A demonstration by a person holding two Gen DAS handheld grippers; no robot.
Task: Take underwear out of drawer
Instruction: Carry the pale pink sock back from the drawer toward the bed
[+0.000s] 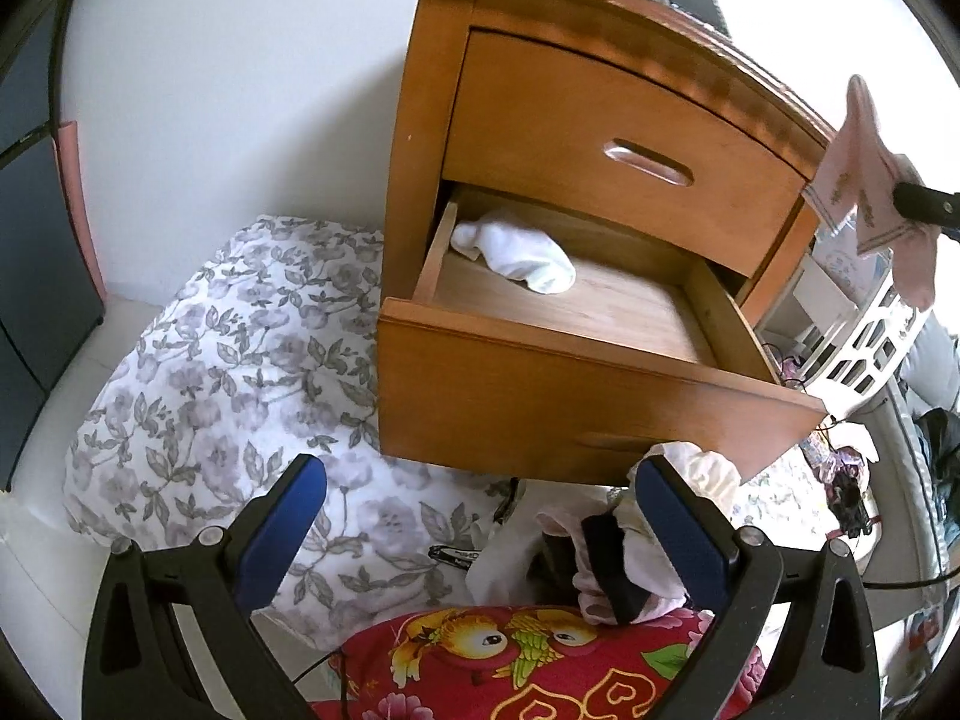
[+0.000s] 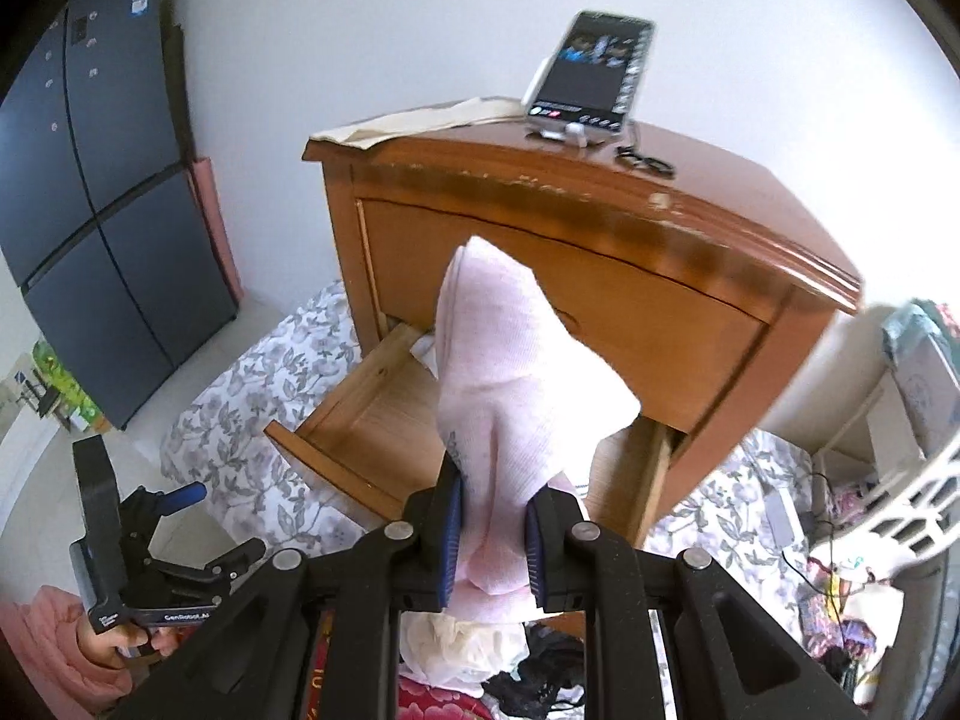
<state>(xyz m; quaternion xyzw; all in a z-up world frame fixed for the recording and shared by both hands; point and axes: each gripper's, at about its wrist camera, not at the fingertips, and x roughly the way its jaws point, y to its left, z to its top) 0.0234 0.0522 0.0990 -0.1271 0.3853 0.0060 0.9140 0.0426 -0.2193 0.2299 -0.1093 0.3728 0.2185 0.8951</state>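
Now right gripper pinches a pale pink knit garment, lifted above the open wooden lower drawer. White crumpled garment lies far-left inside, long axis slanting toward near-right, nearer the empty, wide-open left gripper.

- The nightstand stands against the far wall; its lower drawer is pulled out toward the near side.
- A sock lies in the drawer — at the far left corner.
- A phone stands on top of the nightstand.
- The quilt lies left of the nightstand.
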